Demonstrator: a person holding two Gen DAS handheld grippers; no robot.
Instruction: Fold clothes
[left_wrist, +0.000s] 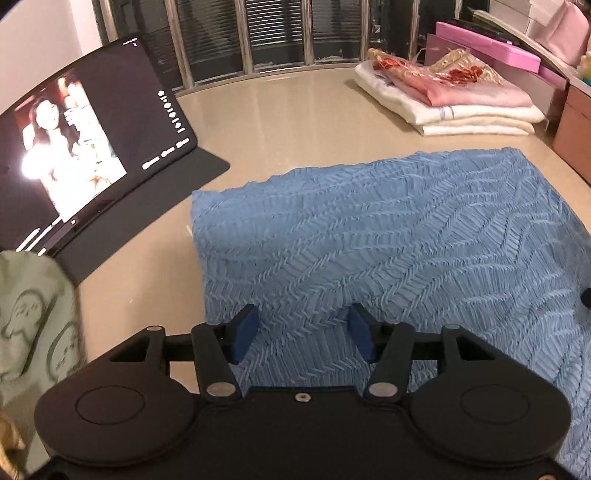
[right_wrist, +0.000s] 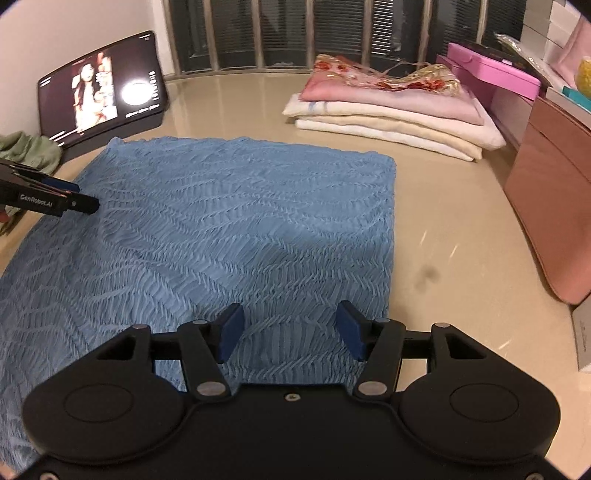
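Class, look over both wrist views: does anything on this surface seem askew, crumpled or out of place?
Mostly tidy. The blue textured garment lies flat, and the folded stack is neat. The one odd item is a green cloth bunched up beside the propped tablet, unfolded. Nothing looks spilled or damaged.

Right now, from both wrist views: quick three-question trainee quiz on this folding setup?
1. True or false: the left tool is shut on the blue textured cloth.
2. Multiple choice: what lies on top of the folded stack at the far right? A) pink fabric with red and gold pattern B) green cloth C) tablet
3. Fill in: the lit tablet stands at the far ____ of the floor.

Key: 1 false, both the left and the right tool are open; 2 A; 3 left.
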